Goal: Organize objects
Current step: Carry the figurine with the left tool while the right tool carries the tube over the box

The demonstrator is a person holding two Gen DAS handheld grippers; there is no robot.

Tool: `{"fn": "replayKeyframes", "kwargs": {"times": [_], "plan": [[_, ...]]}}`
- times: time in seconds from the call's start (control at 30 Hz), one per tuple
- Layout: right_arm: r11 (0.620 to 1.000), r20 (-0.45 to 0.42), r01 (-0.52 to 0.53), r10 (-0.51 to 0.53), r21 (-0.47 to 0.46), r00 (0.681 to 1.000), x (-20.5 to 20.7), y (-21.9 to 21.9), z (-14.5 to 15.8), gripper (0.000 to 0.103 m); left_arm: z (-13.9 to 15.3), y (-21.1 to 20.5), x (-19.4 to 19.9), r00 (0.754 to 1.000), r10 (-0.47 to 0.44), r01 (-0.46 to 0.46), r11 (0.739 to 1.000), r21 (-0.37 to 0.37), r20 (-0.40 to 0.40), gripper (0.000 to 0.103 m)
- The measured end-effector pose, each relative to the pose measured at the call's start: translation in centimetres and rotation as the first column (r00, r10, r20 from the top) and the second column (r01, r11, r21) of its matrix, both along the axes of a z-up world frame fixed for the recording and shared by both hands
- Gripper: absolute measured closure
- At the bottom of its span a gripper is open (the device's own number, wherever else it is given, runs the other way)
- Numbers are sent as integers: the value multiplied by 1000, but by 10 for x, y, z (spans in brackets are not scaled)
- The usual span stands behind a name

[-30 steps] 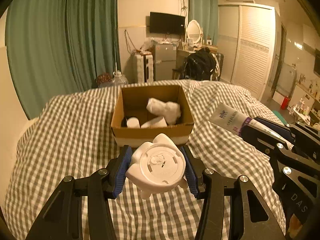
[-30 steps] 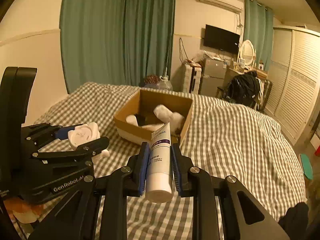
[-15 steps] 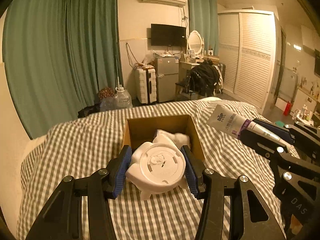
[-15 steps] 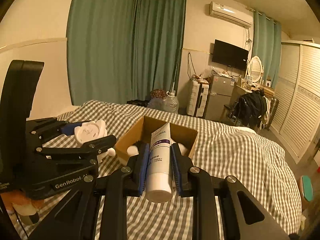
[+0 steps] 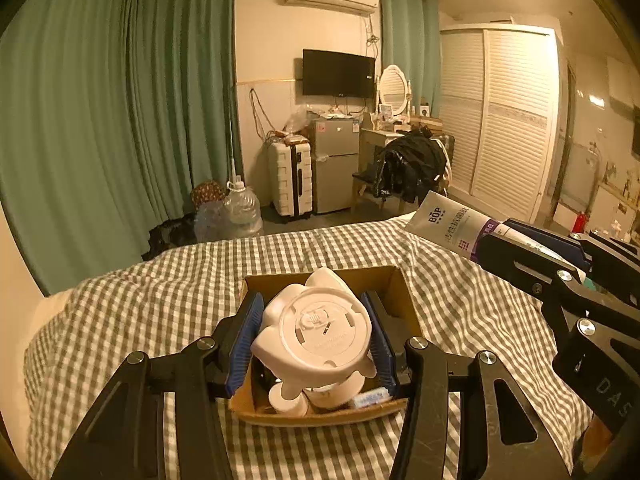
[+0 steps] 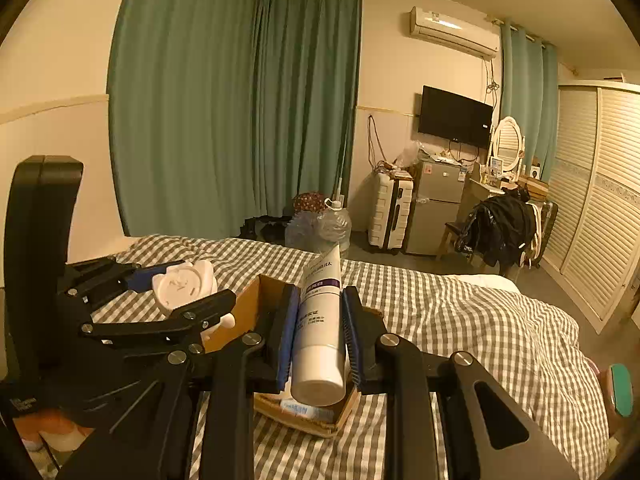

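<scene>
My left gripper (image 5: 312, 340) is shut on a white cat-shaped figurine (image 5: 320, 336), its round base facing the camera, held right above the open cardboard box (image 5: 396, 284) on the checked bed. It also shows in the right wrist view (image 6: 184, 286). My right gripper (image 6: 320, 332) is shut on a white and purple tube (image 6: 320, 336), cap toward the camera, held over the same box (image 6: 248, 300). The tube also shows in the left wrist view (image 5: 456, 224). Small white items (image 5: 288, 400) lie in the box, mostly hidden.
The grey-checked bedspread (image 5: 140, 320) covers the bed around the box. Beyond the bed's far edge stand water jugs (image 5: 240, 208), a white suitcase (image 5: 290, 178), a small fridge (image 5: 334, 164) and a chair with a black jacket (image 5: 412, 168). Green curtains hang at left.
Both grippers have moved forward and now hang over the box, which sits close under the fingers. Each keeps its hold.
</scene>
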State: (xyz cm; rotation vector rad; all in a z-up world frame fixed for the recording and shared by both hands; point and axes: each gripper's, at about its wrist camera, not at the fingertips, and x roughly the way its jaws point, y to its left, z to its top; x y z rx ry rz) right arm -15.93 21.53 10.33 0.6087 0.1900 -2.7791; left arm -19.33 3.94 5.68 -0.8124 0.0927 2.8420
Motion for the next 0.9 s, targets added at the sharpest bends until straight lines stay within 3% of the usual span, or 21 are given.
{"fn": "replayKeyframes", "kwargs": {"times": [0.47, 0.9], "plan": [[999, 67, -23, 26, -42, 997, -94, -28, -62, 81, -66, -14, -83, 998, 37, -35, 999, -41, 50, 51], [995, 181, 11, 7, -100, 984, -145, 2, -128, 81, -114, 4, -104, 990, -14, 22, 998, -55, 142, 51]]}}
